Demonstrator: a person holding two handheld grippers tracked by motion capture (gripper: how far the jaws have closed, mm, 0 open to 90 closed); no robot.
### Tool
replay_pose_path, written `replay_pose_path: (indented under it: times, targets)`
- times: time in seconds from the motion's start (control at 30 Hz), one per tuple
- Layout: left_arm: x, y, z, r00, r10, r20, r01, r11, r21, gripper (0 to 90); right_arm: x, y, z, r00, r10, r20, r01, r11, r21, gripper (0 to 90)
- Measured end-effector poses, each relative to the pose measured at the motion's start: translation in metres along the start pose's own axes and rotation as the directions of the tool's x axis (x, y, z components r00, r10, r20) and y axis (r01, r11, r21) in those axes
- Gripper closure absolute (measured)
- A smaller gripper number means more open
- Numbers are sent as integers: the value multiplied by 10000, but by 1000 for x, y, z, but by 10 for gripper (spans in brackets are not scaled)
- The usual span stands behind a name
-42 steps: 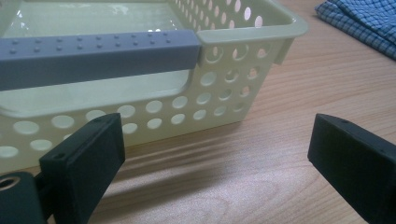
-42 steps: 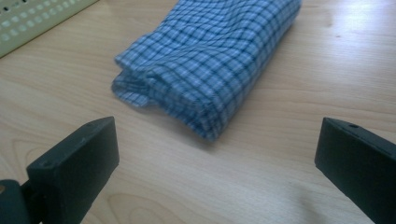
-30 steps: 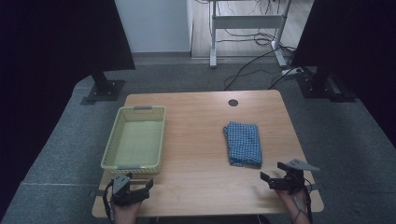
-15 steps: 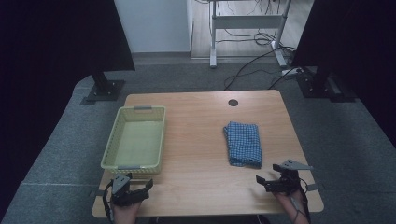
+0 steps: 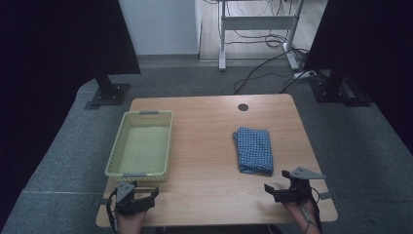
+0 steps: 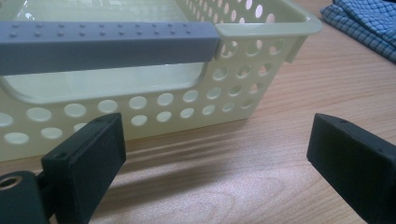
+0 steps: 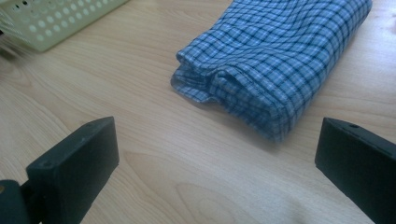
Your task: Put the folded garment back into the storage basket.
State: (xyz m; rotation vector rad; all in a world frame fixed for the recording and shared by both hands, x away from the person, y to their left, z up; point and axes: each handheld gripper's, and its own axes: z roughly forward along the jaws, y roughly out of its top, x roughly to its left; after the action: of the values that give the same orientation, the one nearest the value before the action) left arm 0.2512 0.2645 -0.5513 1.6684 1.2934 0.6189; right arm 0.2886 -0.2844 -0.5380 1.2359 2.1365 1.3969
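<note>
Right claw (image 5: 278, 190) has slid a bit left along the near edge of the surface (image 5: 204, 146) since a second ago; left claw (image 5: 141, 200) unchanged, same spot at the near-left corner; cloth and basket haven't shifted.

Right claw: jaws spread wide, nothing between them, hovering just short of the folded blue checked cloth (image 5: 253, 150); right gripper view has the cloth (image 7: 275, 60) dead ahead, its folded corner nearest the jaws, bare wood in the gap.

Left claw: jaws also spread wide, holding nothing; parked just in front of the pale yellow perforated basket (image 5: 114, 156); left gripper view shows the basket's near wall (image 6: 187, 102) and grey handle bar (image 6: 107, 44) close ahead, not touching.

Cloth lies flat on the right half of the surface, well apart from the basket on the left half; basket interior looks bare.
</note>
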Motion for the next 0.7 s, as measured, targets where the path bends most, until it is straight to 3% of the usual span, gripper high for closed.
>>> replay_pose_path:
  times: [0.47, 0.7]
  targets:
    - [-1, -1, 2, 10000, 36, -48, -36, 9999, 122, 50, 2, 19, -21, 9998, 84, 165, -69, 9962, -866, 0]
    - [-1, -1, 3, 9999, 52, -113, -50, 9998, 173, 51, 0, 23, -25, 9996, 200, 206, -180, 9957, -911, 0]
